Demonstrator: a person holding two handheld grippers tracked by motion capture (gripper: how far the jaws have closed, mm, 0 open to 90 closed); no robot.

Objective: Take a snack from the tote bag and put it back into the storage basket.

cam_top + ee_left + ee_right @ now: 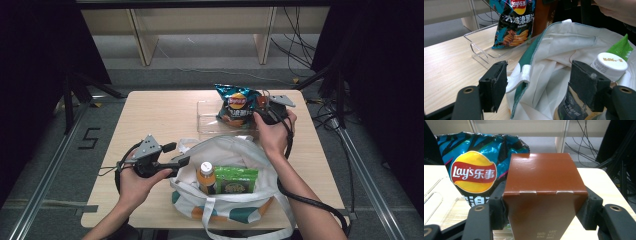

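Observation:
A white tote bag (227, 146) with green and orange trim stands open at the table's near centre. Inside it are a white-capped bottle (205, 175) and a green packet (235, 181). My left gripper (179, 154) is at the bag's left rim, open. In the left gripper view (540, 83) its jaws straddle the rim (554, 50) and a white strap loop without pressing, and the bottle cap (609, 65) is near the right jaw. My right gripper (262, 107) is shut on a brown box (544, 182), held beside a blue Lay's chip bag (474, 170) that stands in a clear tray (207, 121).
The wooden table (150, 115) has bare room on its left half. Behind it stand pale shelf legs (142, 45). Cables (300, 50) lie on the floor at the back right. Black frame posts (70, 100) flank the table.

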